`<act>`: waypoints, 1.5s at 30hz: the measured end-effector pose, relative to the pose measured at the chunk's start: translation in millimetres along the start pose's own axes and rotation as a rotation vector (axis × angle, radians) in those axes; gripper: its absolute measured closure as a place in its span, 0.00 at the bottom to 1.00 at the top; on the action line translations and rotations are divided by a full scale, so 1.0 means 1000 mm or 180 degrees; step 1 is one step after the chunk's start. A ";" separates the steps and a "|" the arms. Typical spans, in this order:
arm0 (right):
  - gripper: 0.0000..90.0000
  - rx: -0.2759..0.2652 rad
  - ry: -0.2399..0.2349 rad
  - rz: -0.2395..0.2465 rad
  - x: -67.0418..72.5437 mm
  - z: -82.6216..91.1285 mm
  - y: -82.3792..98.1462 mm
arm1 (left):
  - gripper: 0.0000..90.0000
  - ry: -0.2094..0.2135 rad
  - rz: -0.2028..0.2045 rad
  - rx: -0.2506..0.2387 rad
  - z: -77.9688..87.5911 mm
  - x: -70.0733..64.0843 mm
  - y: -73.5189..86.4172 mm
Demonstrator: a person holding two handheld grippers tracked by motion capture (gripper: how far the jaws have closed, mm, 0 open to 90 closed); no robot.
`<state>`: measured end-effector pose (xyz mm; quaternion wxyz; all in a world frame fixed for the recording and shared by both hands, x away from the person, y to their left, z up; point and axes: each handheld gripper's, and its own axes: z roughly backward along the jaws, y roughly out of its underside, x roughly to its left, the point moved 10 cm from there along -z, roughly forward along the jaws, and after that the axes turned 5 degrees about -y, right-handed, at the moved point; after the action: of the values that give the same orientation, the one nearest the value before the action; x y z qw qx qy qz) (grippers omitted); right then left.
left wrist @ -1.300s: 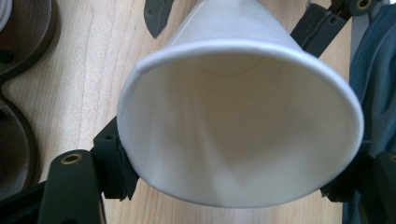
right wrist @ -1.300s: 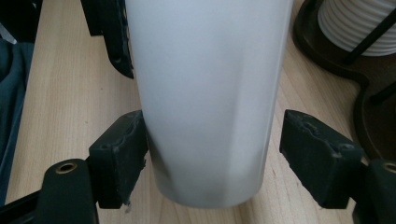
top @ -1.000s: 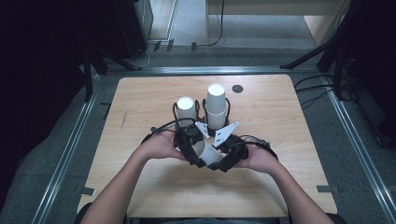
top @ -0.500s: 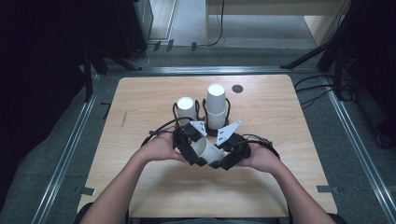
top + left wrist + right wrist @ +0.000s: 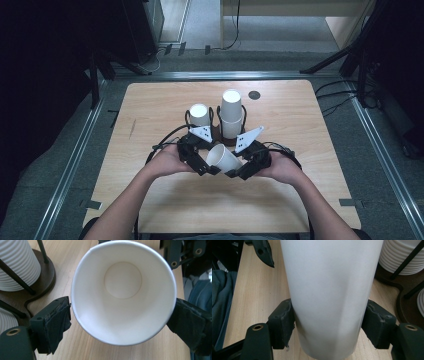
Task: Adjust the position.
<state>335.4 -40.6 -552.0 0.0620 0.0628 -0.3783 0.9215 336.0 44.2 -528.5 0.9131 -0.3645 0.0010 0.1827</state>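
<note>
A white paper cup (image 5: 223,158) lies on its side just above the table, held between both grippers. My left gripper (image 5: 202,164) has its jaws on the two sides of the cup's rim; in the left gripper view I look straight into the open mouth of the cup (image 5: 122,290), with the pads (image 5: 56,322) against the rim. My right gripper (image 5: 241,169) is shut around the cup's body (image 5: 329,290), one pad (image 5: 283,322) pressing on each side.
A dark wire holder (image 5: 216,131) just beyond the grippers carries two stacks of white cups, a short one (image 5: 199,115) and a taller one (image 5: 232,112). A small black disc (image 5: 254,95) lies farther back. Cables loop on the wooden table (image 5: 150,110) beside the hands.
The cup has tilted a little so that more of its side and mouth show between the grippers. Both hands have stayed almost in place.
</note>
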 end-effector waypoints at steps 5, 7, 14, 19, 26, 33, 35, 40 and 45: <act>0.35 -0.0012 0.0003 0.0003 0.000 0.000 -0.001 | 0.09 -0.0017 0.0122 -0.0169 0.000 0.002 -0.003; 0.35 -0.0035 0.0006 -0.0018 0.001 0.000 -0.002 | 0.09 0.0001 0.0171 -0.0247 -0.002 0.001 -0.005; 0.35 -0.0095 0.0023 -0.0066 -0.001 0.002 -0.005 | 0.11 -0.0022 0.0219 -0.0405 -0.004 0.003 -0.010; 0.35 -0.0143 0.0018 -0.0078 -0.001 0.002 -0.007 | 0.18 0.0012 0.0244 -0.0479 -0.004 0.003 -0.011; 0.36 -0.0134 0.0033 -0.0096 -0.001 0.002 -0.007 | 0.25 0.0005 0.0238 -0.0554 -0.003 0.003 -0.013; 0.35 -0.0120 0.0013 -0.0087 0.000 0.001 -0.007 | 0.29 0.0052 0.0237 -0.0493 -0.001 0.002 -0.013; 0.35 -0.0138 0.0010 -0.0078 0.000 0.001 -0.008 | 0.29 0.0043 0.0215 -0.0469 0.000 0.002 -0.013; 0.27 -0.0116 0.0007 -0.0115 0.001 0.000 -0.008 | 0.29 0.0042 0.0183 -0.0378 0.004 0.002 -0.014; 0.23 -0.0074 -0.0023 -0.0193 0.001 -0.003 -0.006 | 0.29 0.0045 0.0035 -0.0157 0.006 0.002 -0.013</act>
<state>335.2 -34.3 -549.6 0.0892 0.0769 -0.3872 0.9144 341.5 40.3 -516.1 0.9028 -0.3882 0.0049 0.1851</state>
